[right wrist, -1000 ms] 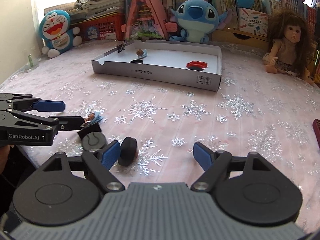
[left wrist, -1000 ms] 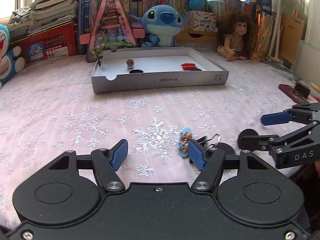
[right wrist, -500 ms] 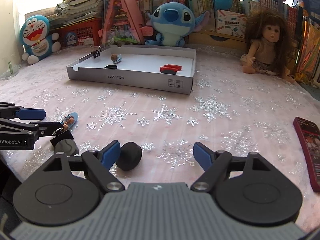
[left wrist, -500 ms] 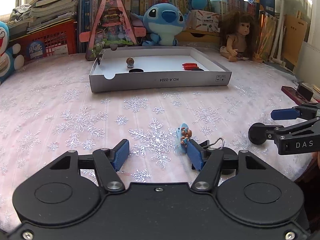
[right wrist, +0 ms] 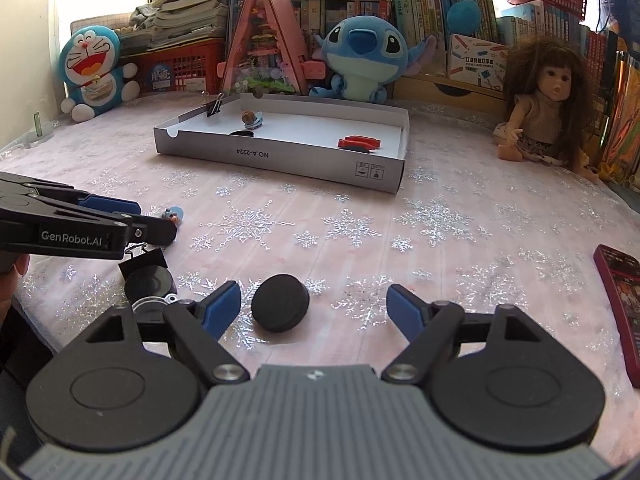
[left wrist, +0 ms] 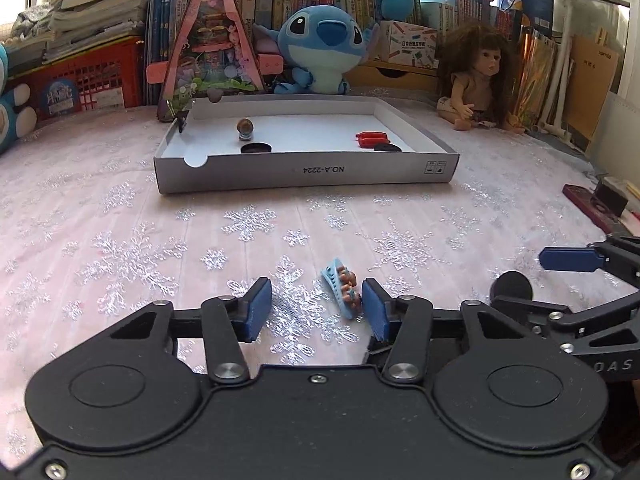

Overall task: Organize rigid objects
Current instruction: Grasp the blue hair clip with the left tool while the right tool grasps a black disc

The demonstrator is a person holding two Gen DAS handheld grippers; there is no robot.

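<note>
A small blue hair clip with brown figures lies on the snowflake cloth between the fingers of my left gripper, right beside the right pad. Those jaws are closing and do not grip it. My right gripper stands open around a black puck, which sits nearer its left finger. A second black disc and a black binder clip lie under the left gripper. The grey-white tray farther back holds a snail figure, black discs and a red clip.
A dark red phone-like slab lies at the right edge of the table. A doll, a blue plush, a pink triangular toy house and book stacks line the back behind the tray.
My left gripper has slid toward the hair clip and its jaws have narrowed, so the clip now sits between them. The puck now lies between the right gripper's fingers.
</note>
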